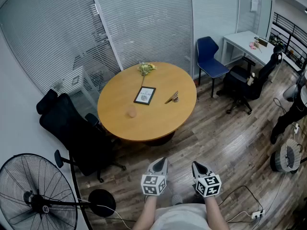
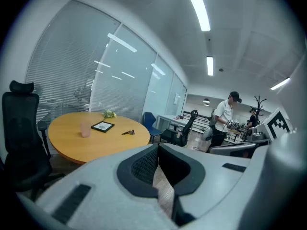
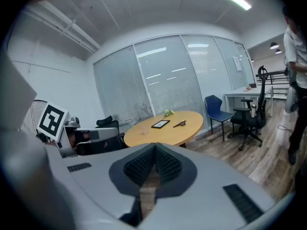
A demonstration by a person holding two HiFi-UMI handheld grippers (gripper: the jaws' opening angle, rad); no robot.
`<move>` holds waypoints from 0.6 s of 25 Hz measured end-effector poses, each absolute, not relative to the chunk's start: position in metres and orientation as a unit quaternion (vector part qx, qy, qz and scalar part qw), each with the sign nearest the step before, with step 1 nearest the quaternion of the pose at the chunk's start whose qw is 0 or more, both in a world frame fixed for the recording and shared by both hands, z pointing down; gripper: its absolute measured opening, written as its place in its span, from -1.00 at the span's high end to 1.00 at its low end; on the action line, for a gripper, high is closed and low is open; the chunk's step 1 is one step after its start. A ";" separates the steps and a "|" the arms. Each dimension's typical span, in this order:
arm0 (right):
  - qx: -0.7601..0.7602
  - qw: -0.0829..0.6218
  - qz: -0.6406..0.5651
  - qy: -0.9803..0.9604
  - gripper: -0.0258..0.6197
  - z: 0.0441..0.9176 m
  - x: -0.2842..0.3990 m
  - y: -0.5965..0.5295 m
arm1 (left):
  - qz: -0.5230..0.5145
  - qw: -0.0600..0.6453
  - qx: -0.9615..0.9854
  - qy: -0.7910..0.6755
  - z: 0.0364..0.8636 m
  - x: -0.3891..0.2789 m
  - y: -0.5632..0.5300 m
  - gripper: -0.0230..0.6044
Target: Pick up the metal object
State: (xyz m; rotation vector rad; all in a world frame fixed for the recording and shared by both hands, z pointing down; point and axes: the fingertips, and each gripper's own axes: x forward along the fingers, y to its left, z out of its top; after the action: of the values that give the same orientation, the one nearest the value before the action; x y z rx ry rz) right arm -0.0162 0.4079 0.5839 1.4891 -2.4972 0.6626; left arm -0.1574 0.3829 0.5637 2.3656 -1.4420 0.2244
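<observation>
A small metal object point(image 1: 172, 97) lies on the right part of the round wooden table point(image 1: 120, 123), seen also as the metal object point(image 2: 128, 132) in the left gripper view and the metal object point(image 3: 180, 124) in the right gripper view. My left gripper point(image 1: 161, 164) and right gripper point(image 1: 197, 167) hang side by side above the wood floor, well short of the table. Both are shut, jaw tips together, with nothing between them. The left gripper point(image 2: 157, 147) and the right gripper point(image 3: 155, 147) each point toward the table from a distance.
On the table lie a framed picture point(image 1: 145, 95), a pink cup point(image 1: 131, 112) and a small plant point(image 1: 145, 69). Black office chairs point(image 1: 72, 133) stand at the table's left, a blue chair point(image 1: 210, 61) at its right. A floor fan point(image 1: 33, 200) stands near left. A person point(image 2: 224, 119) stands far right.
</observation>
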 end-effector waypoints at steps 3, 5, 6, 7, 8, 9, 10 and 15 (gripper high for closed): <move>0.497 0.081 0.222 -0.835 0.92 0.584 -0.020 0.408 | 0.079 0.182 0.836 -0.511 0.564 -0.163 0.382 0.90; 0.498 0.083 0.224 -0.834 0.92 0.586 -0.020 0.408 | 0.079 0.185 0.835 -0.512 0.565 -0.165 0.380 0.90; 0.498 0.085 0.224 -0.833 0.93 0.587 -0.020 0.408 | 0.079 0.186 0.835 -0.511 0.566 -0.165 0.380 0.90; 0.500 0.086 0.225 -0.832 0.92 0.587 -0.019 0.408 | 0.080 0.187 0.836 -0.510 0.566 -0.165 0.379 0.90; 0.502 0.087 0.224 -0.831 0.93 0.587 -0.019 0.408 | 0.080 0.189 0.836 -0.509 0.567 -0.166 0.379 0.90; 0.505 0.088 0.224 -0.829 0.92 0.587 -0.019 0.408 | 0.080 0.191 0.836 -0.509 0.567 -0.167 0.379 0.90; 0.510 0.089 0.224 -0.826 0.93 0.588 -0.018 0.408 | 0.079 0.193 0.835 -0.509 0.568 -0.167 0.379 0.90; 0.518 0.077 0.229 -0.820 0.92 0.586 -0.001 0.415 | 0.045 0.201 0.841 -0.499 0.566 -0.154 0.378 0.89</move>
State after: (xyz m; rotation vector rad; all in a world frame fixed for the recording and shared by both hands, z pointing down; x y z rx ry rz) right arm -0.0014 0.4150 0.5857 1.5523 -2.4580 0.6863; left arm -0.1535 0.3781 0.5657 2.3505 -1.3953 0.1256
